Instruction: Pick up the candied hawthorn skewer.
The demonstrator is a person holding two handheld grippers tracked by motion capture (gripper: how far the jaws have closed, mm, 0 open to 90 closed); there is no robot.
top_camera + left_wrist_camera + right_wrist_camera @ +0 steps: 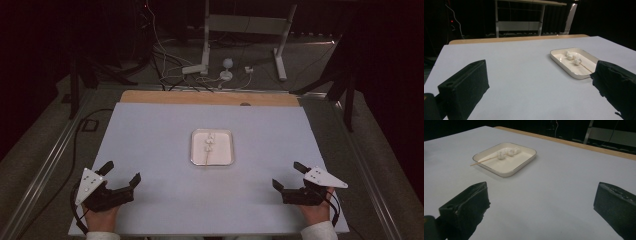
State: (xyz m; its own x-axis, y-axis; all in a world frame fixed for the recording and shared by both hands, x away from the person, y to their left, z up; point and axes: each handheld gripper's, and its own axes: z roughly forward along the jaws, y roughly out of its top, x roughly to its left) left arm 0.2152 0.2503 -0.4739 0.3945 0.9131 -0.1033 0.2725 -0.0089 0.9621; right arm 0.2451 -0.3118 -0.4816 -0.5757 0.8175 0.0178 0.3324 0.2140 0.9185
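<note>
A white square tray [226,150] [564,65] [522,166] lies in the middle of the pale table sheet. In it rests a thin wooden skewer [208,156] [586,67] [482,161] with a few small white lumps [210,141] [573,58] [506,152] threaded on it, the bare end sticking over the near rim. My left gripper [122,172] [541,82] rests near the front left corner, open and empty. My right gripper [288,175] [544,202] rests near the front right, open and empty too. Both point toward the tray from well short of it.
The pale sheet [150,145] covers a wooden tabletop whose bare strip [210,98] shows along the far edge. Beyond it stand a white metal frame [240,30] and loose cables [170,65] on the floor. A black cable [82,135] runs off the table's left.
</note>
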